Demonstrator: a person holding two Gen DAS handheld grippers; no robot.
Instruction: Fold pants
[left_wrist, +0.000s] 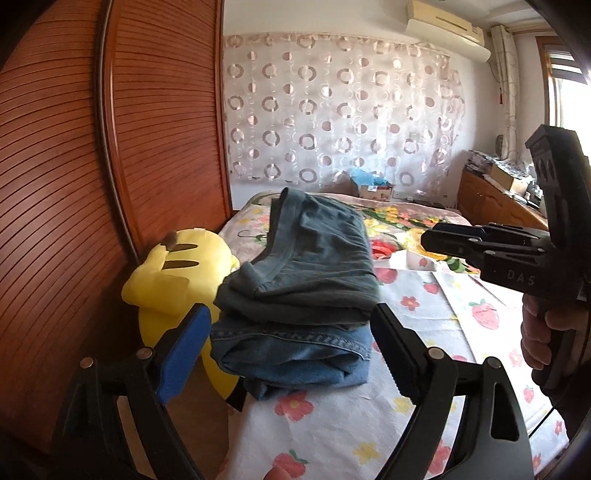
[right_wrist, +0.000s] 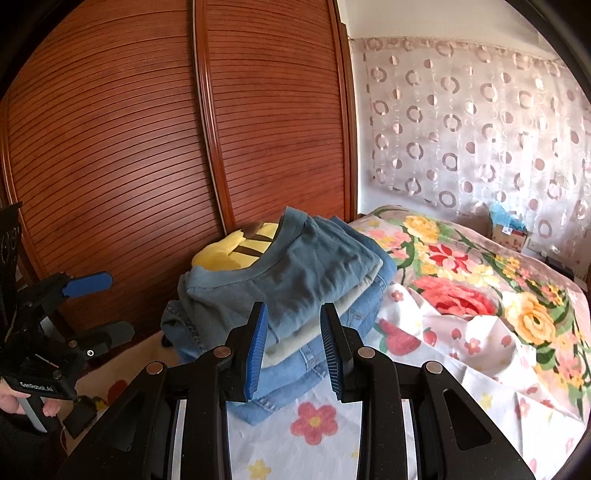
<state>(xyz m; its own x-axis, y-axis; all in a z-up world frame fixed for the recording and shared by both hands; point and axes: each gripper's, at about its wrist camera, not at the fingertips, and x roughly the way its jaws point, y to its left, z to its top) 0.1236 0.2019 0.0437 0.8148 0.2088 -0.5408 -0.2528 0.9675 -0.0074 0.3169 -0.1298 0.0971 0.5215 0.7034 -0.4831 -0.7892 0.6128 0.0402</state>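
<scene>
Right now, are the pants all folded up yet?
Looks nearly done. The pants lie folded in a stack at the bed's edge, beside the yellow plush toy. Nothing is in hand: the left gripper and right gripper are both open and empty. At most, some tidying remains.

Yellow plush toy (left_wrist: 173, 273) beside wooden wardrobe (left_wrist: 74, 184)

My left wrist camera sat low and close behind the left gripper (left_wrist: 291, 354), facing along the bed (left_wrist: 424, 314) toward the curtained wall (left_wrist: 340, 110). My right wrist camera looked past the right gripper (right_wrist: 293, 354) from nearby, angled more toward the wooden wardrobe (right_wrist: 147, 147). Both views shared the stack of folded clothes (left_wrist: 306, 258) (right_wrist: 295, 266), the yellow plush toy (left_wrist: 173, 273) and the curtain.
</scene>
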